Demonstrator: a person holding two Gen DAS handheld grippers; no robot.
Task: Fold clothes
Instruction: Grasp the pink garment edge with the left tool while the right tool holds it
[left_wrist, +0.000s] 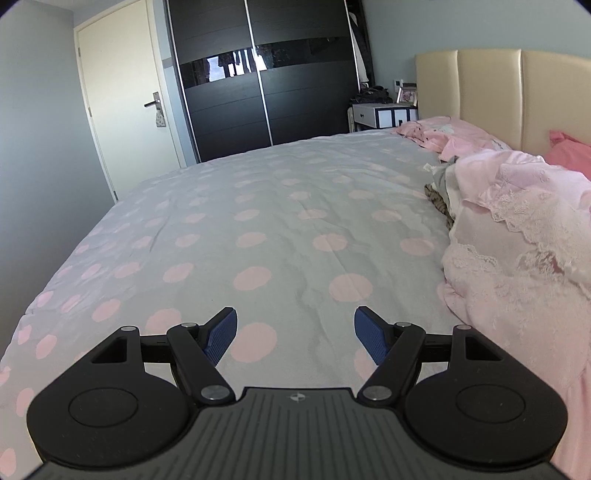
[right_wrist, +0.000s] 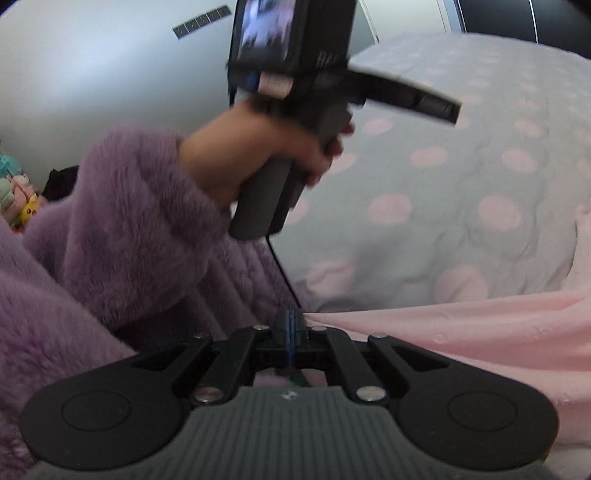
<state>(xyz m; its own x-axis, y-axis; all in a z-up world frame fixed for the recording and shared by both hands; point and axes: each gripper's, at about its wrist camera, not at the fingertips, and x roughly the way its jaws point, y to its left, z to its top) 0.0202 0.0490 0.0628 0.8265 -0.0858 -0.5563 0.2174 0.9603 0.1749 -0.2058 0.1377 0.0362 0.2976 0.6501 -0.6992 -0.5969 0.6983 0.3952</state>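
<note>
Showing no legible writing, right claw clamped shut

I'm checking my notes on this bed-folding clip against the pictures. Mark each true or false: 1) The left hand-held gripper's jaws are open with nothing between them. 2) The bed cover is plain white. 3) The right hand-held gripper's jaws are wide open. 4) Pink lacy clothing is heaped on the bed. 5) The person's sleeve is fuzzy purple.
1) True: the left hand-held gripper stands open over the bed cover, empty.
2) False: it is grey with pink dots.
3) False: the right hand-held gripper is shut, its blue pads together, beside pink fabric; a grip cannot be told.
4) True: the pink lacy clothing lies heaped at the right.
5) True: the sleeve is fuzzy purple.
</note>
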